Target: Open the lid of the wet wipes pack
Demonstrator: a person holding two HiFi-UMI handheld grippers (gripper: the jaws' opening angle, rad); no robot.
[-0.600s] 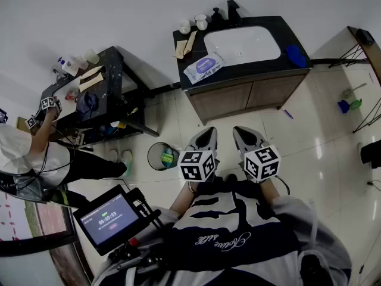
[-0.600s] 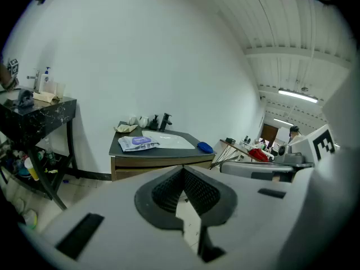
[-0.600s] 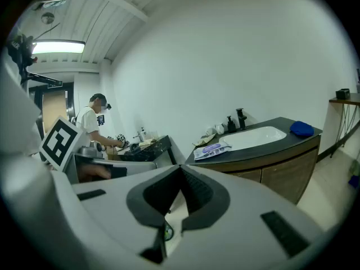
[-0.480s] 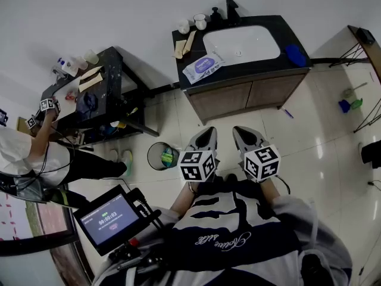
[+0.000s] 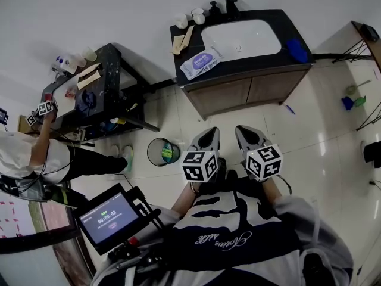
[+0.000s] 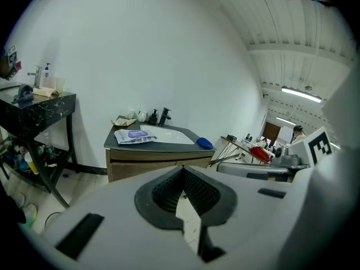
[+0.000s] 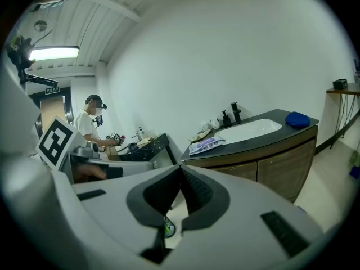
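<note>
White and soft-looking, the wet wipes pack (image 5: pixel 200 62) is lying flat on the black countertop (image 5: pixel 253 64) of a vanity, just beside the left edge of the white oval sink basin (image 5: pixel 241 39). Its long axis is running slantwise in the head view, from lower left near the counter's front edge up toward the basin, and its broad face with a purple oval patch is facing upward. The pack's film is looking slightly crinkled at the ends. In the left gripper view the pack (image 6: pixel 134 135) is showing the same purple patch on top. Whether the lid is lifted at all is too small to tell.

Both tools are hanging close to the person's body, over pale glossy floor tiles and well apart from the vanity. The left gripper (image 5: pixel 212 130) is pointing toward the cabinet with its dark ribbed pads pressed together at the tips and nothing between them. The right gripper (image 5: pixel 241 129) is showing the same: jaws closed on themselves and empty.

Behind the pack, two small pale cups (image 5: pixel 197 15) are standing near a black faucet (image 5: pixel 231 6). A blue cloth-like lump (image 5: pixel 296 50) is sitting on the counter's right end. Wood-grain cabinet doors (image 5: pixel 238 91) are fronting the vanity.
</note>
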